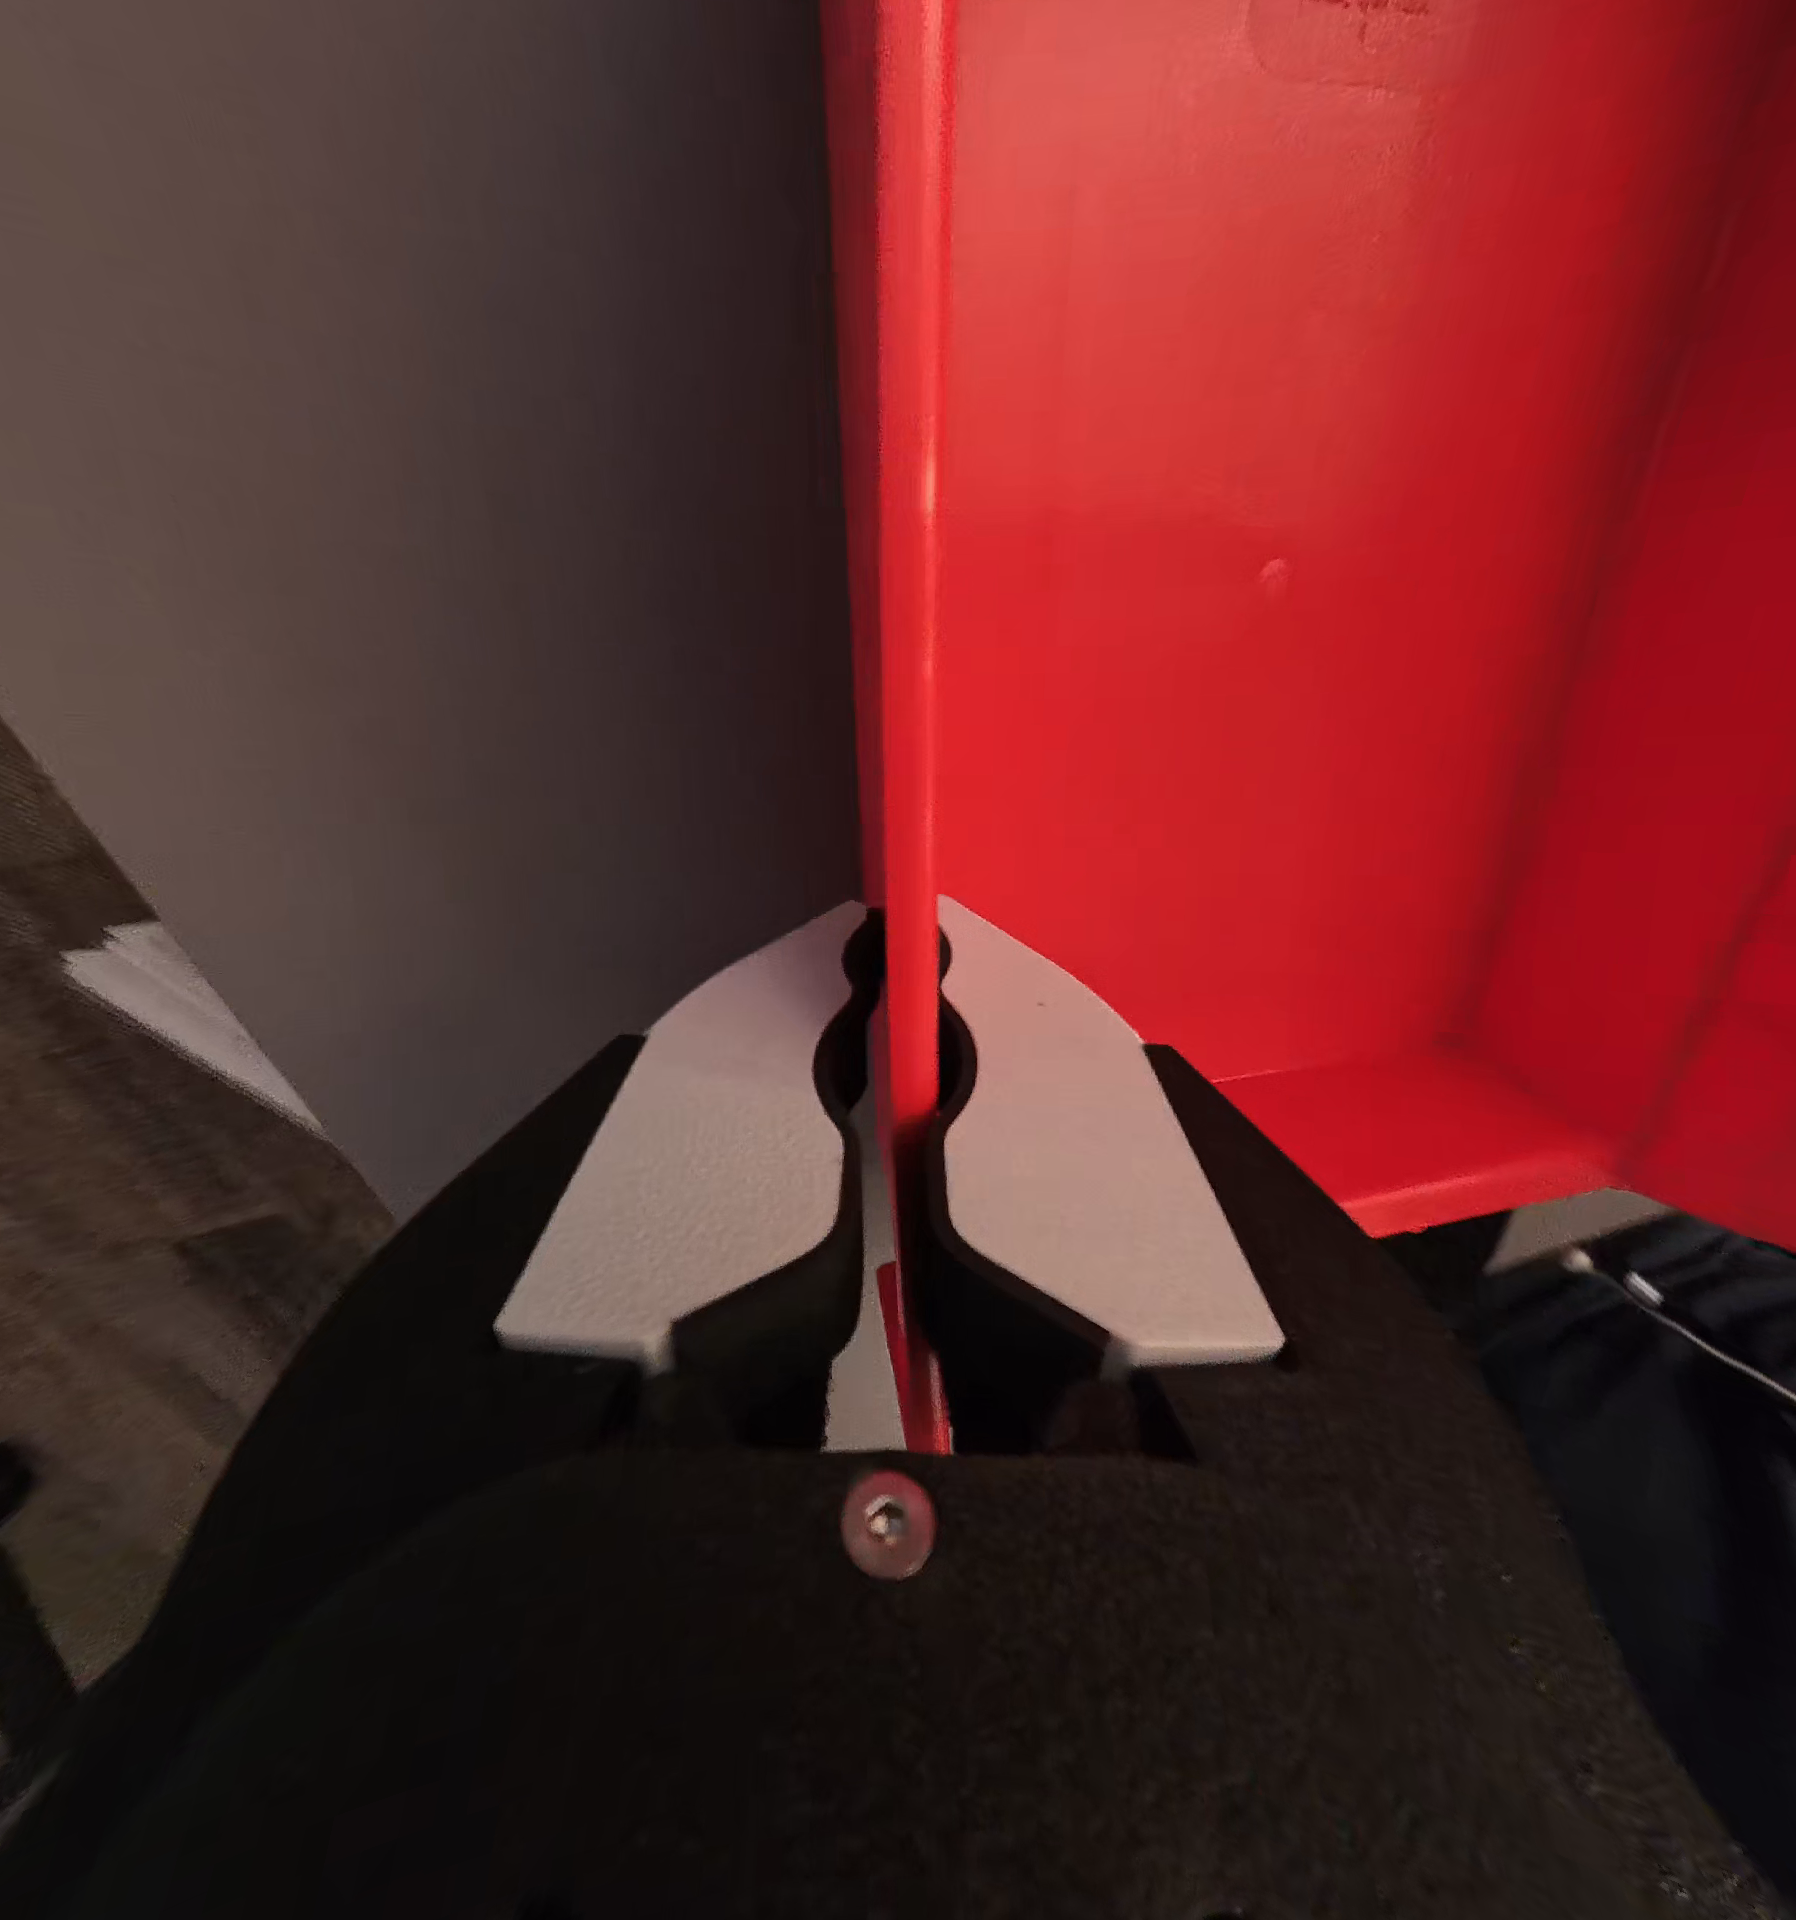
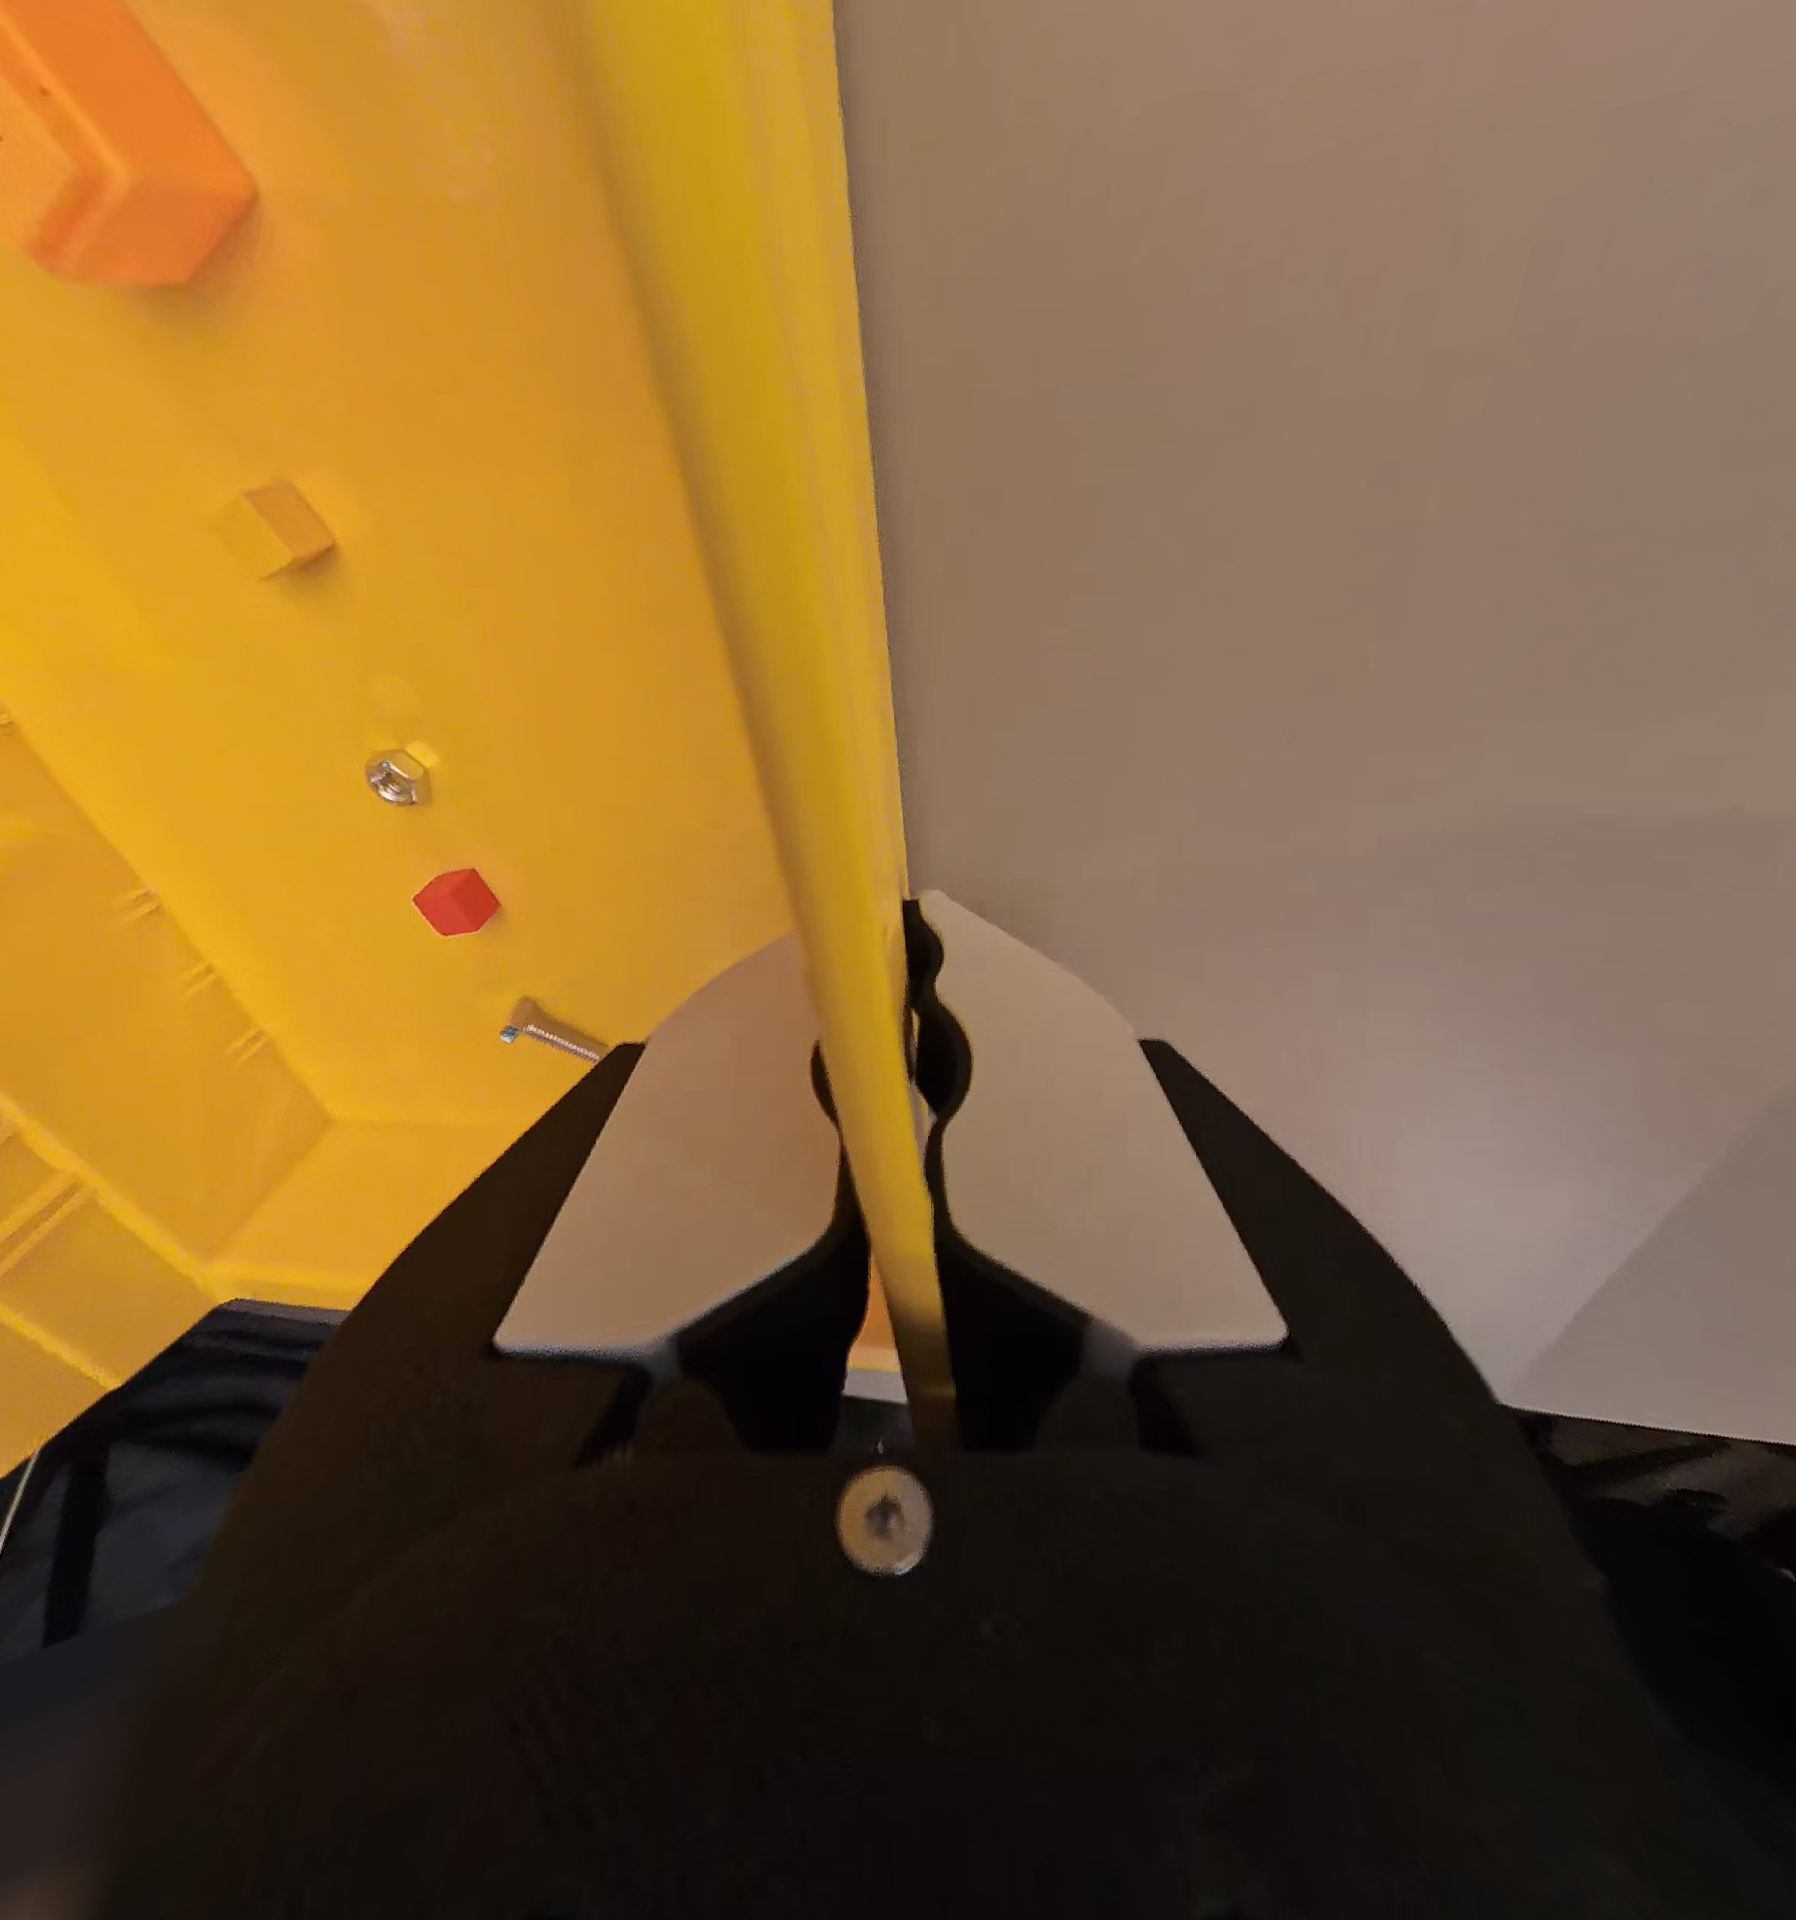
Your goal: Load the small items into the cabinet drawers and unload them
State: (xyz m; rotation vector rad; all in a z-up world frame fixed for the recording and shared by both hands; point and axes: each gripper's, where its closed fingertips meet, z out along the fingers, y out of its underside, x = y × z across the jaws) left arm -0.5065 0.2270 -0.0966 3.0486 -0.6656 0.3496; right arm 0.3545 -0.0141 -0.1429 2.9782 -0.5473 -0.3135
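In the left wrist view my left gripper (image 1: 907,935) is shut on the thin side wall of a red drawer (image 1: 1289,623); the drawer's inside shows to the right and holds nothing I can see. In the right wrist view my right gripper (image 2: 889,925) is shut on the side wall of a yellow drawer (image 2: 520,520). Inside the yellow drawer lie an orange block (image 2: 115,156), a small yellow cube (image 2: 281,540), a metal nut (image 2: 397,777), a small red cube (image 2: 455,901) and a screw (image 2: 551,1037).
A grey wall or panel (image 1: 406,520) stands left of the red drawer, and a pale surface (image 2: 1393,623) right of the yellow one. Dark fabric with a thin cable (image 1: 1704,1382) lies below the red drawer. A brown textured surface (image 1: 63,1039) shows at the far left. One gripper's finger ends stand about 90 centimetres off the other's.
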